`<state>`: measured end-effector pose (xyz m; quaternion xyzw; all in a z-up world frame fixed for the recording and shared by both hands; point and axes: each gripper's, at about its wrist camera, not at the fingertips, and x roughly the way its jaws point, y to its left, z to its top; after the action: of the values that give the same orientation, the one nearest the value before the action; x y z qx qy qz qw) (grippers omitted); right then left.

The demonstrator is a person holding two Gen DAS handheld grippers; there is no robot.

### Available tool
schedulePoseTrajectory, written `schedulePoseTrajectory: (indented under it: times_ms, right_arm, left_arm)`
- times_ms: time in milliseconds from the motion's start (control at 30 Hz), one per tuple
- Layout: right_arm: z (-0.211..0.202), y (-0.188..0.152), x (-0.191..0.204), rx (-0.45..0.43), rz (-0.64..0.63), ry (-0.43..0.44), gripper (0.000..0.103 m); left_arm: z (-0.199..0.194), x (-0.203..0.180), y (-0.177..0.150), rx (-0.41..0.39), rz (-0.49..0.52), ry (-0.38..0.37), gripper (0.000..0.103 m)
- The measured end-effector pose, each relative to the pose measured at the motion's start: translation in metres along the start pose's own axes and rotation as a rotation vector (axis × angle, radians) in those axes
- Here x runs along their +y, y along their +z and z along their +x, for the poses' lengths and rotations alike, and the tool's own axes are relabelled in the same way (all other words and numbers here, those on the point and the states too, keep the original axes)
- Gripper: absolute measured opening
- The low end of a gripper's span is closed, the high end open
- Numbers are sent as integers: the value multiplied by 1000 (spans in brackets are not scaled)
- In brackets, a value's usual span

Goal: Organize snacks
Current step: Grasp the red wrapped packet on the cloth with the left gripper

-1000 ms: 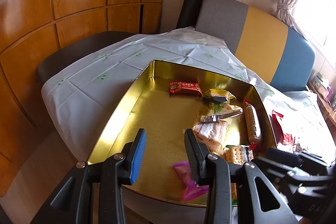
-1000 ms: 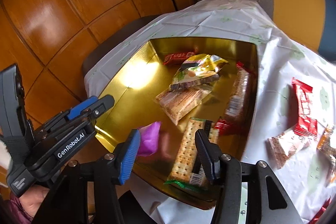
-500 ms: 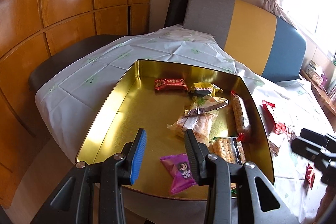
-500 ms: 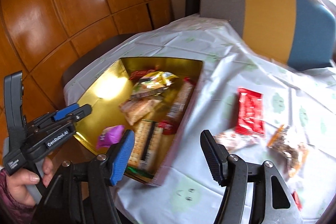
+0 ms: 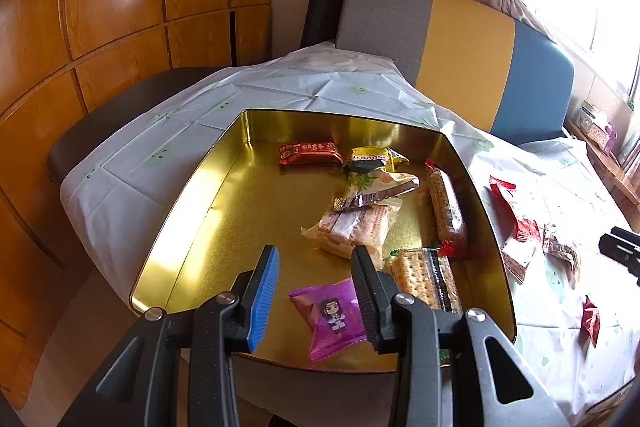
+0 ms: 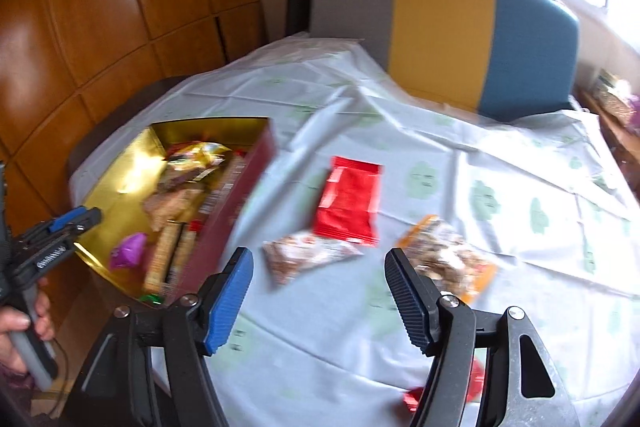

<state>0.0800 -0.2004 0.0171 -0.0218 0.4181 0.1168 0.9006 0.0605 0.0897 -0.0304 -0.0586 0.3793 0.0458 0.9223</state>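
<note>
- Left gripper (image 5: 314,301): seen from its own wrist camera, it hovers over the near edge of the gold tin (image 5: 188,187). Its jaws stand at a narrow gap with nothing clamped; the purple packet (image 5: 334,315) lies on the tin floor below the gap, partly behind the black finger.
- Gold tin, contents: a red packet (image 5: 310,153) at 12 o'clock of the tin floor; a yellow packet (image 5: 374,157) just beside it toward 1 o'clock; a green-and-white packet (image 5: 376,187) overlapping a clear-wrapped biscuit pack (image 5: 352,227) near the centre; a long biscuit sleeve (image 5: 446,207) along the wall at 3 o'clock; a cracker pack (image 5: 424,275) at 5 o'clock.
- Right gripper (image 6: 318,297): its jaws have just been opening and now stand wide, with nothing between the pads. It hangs above the white tablecloth (image 6: 520,163), well apart from the tin, which sits at 9 o'clock in this view.
- Loose snacks on the cloth, right wrist view: a red wrapper (image 6: 350,201) at 12 o'clock from the jaw gap; a clear snack bag (image 6: 308,255) touching its lower edge, just ahead of the blue finger (image 6: 228,301); an orange-edged bag (image 6: 444,255) at 2 o'clock, partly behind the black finger (image 6: 408,301). This view is motion-blurred.
- A hand (image 6: 20,327) at 8 o'clock in the right wrist view grips the left gripper's handle.
- Background: a chair back (image 5: 460,51) in grey, yellow and blue at 12 o'clock beyond the table.
</note>
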Motion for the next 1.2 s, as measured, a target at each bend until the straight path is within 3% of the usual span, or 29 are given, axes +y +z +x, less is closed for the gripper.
schedulePoseTrajectory:
  times_ms: [400, 567, 667, 733, 900, 1100, 1200]
  right_arm:
    - [-5, -12, -111, 36, 125, -215, 69]
    - [8, -23, -154, 98, 284, -275, 69]
    - [4, -22, -161, 78, 317, -261, 69]
    - [4, -21, -161, 76, 332, -248, 72]
    - [0, -20, -157, 62, 337, -221, 78]
    - [-5, -19, -161, 49, 373, -191, 80]
    - [-3, -18, -160, 56, 368, -188, 81]
  left_arm:
    - [-9, -8, 9, -25, 32, 0, 38]
    - [-12, -24, 22, -1, 65, -54, 38]
    - [-16, -52, 31, 2, 138, -128, 37]
    - [-15, -74, 38, 33, 175, -216, 37]
    - [8, -148, 50, 156, 315, -345, 38]
    - [61, -212, 55, 304, 375, -358, 43]
    - [96, -229, 58, 396, 330, -366, 64]
